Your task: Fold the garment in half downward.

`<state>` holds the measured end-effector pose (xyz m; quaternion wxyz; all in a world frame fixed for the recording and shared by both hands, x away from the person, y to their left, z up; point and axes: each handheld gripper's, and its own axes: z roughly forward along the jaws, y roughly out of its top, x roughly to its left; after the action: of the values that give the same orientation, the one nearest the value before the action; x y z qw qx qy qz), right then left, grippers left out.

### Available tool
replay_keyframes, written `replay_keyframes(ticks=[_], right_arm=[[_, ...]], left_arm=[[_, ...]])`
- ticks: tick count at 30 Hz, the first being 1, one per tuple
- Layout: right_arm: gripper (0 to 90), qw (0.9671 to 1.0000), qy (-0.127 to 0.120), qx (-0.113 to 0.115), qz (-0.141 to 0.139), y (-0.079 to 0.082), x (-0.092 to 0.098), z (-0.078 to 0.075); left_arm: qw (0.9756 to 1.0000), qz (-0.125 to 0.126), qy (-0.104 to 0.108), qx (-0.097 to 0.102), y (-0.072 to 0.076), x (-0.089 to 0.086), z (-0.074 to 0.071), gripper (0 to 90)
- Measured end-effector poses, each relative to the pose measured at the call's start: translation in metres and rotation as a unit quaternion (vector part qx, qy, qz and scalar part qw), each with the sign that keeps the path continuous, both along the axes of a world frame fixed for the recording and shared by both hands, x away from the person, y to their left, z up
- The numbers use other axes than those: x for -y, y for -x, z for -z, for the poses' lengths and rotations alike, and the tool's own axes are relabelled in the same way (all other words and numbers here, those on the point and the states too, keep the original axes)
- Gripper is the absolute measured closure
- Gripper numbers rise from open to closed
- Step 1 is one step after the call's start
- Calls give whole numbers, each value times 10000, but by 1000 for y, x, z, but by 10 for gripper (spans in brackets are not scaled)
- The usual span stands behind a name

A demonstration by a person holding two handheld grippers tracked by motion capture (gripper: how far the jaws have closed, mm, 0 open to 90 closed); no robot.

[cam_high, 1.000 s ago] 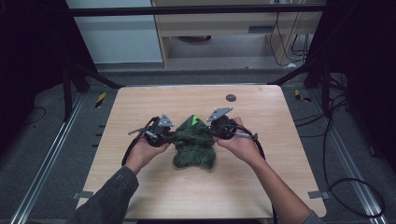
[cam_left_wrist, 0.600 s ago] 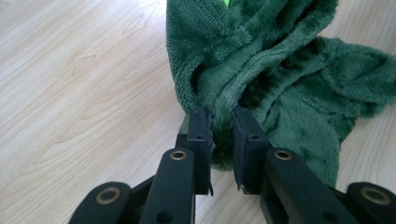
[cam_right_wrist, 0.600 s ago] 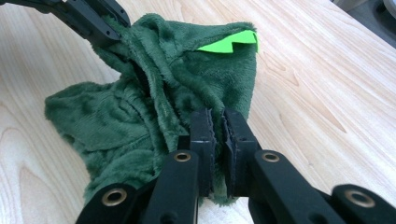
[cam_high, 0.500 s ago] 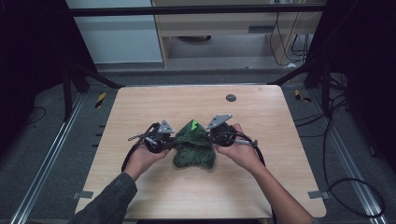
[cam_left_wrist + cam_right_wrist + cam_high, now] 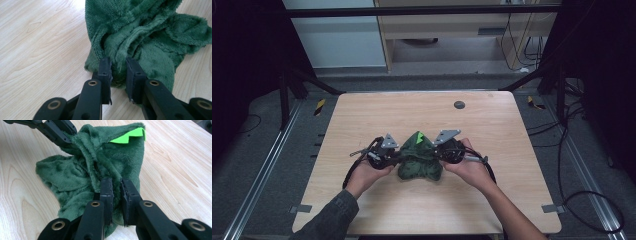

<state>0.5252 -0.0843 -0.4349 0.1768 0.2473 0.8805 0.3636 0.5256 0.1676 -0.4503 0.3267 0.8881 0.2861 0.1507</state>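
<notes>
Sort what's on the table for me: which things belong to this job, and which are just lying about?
In the job:
- green plush cloth, bunched mid-table
- left gripper, jaws around a fold
- right gripper, jaws around a fold

Lying about:
- dark round disc at the table's far edge

My light wooden table (image 5: 362, 120), bunched dark green plush cloth (image 5: 419, 162) lying on it near me, small dark round disc (image 5: 459, 104) at the far edge

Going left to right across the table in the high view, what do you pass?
Left hand → left gripper → green plush cloth → right gripper → right hand.
</notes>
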Motion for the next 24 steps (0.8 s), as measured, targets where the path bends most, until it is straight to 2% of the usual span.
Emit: replay_keyframes(ticks=[8, 24], right_arm=[[792, 10000, 15, -14, -41, 6, 1, 5], [772, 10000, -6, -28, -60, 15, 7, 12]], left_arm=[[9999, 14, 99, -5, 5, -1, 2, 749], [9999, -18, 152, -1, 9, -4, 9, 732]])
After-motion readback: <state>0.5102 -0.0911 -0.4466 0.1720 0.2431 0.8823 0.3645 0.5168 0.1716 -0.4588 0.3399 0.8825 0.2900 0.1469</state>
